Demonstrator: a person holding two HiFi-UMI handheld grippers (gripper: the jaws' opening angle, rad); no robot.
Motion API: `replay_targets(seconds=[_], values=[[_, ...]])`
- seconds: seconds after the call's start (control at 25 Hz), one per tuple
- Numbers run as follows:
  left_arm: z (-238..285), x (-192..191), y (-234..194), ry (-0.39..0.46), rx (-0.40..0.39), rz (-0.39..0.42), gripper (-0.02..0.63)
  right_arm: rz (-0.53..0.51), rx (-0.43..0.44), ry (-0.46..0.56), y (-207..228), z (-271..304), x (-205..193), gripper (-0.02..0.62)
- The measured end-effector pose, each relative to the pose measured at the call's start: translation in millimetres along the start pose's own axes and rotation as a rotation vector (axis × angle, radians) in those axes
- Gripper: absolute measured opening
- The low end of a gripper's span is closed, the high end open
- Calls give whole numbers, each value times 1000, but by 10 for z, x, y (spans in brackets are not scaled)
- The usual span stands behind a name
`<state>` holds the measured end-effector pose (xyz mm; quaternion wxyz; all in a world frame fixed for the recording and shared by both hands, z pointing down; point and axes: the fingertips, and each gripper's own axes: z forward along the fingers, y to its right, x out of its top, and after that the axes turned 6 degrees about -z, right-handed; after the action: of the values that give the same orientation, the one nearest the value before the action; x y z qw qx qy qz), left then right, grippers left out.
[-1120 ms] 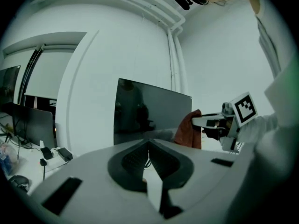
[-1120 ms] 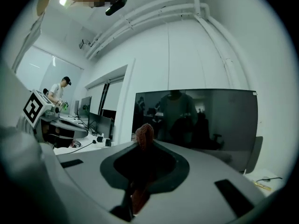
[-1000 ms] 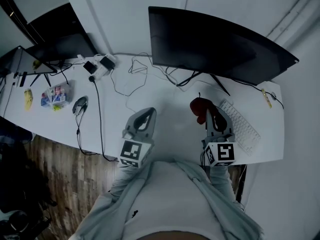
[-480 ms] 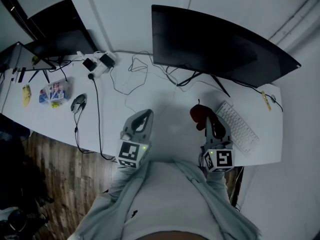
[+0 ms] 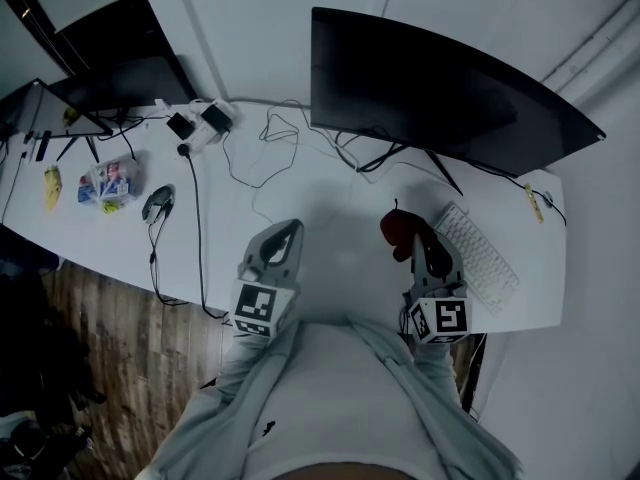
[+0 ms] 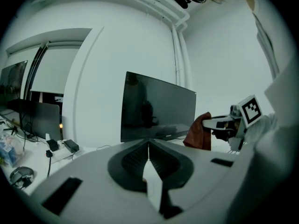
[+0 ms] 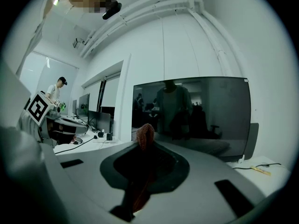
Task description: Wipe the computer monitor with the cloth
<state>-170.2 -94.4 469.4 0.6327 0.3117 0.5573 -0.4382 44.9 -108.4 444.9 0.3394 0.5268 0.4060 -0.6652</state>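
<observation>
Keeping cloth (image 5: 398, 229) clamped, barely shifted.

White keyboard (image 5: 480, 257), mouse (image 5: 157, 204), power adapters (image 5: 198, 123), white desk (image 5: 330, 230)

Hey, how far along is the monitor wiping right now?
Done: the red cloth is picked up, clamped in the right gripper. In hand: it is held above the desk in front of the monitor, apart from the screen. Left: all the wiping; the cloth has not met the screen yet. The left gripper is shut and empty.
</observation>
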Motion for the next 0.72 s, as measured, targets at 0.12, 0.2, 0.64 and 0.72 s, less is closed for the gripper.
replay_targets(seconds=[0.12,0.2,0.64,0.72], values=[[-4,3,-25,2,2,-3,21,15,5,-1,-25,17,-6,40],[-3,11,-37,3,1,-4,21,24,9,-2,-43,30,-8,40],[4,14,-72,-2,-8,5,21,37,15,-7,-86,77,-38,40],[5,14,-83,-6,-5,5,21,47,9,-9,-73,73,-50,40]])
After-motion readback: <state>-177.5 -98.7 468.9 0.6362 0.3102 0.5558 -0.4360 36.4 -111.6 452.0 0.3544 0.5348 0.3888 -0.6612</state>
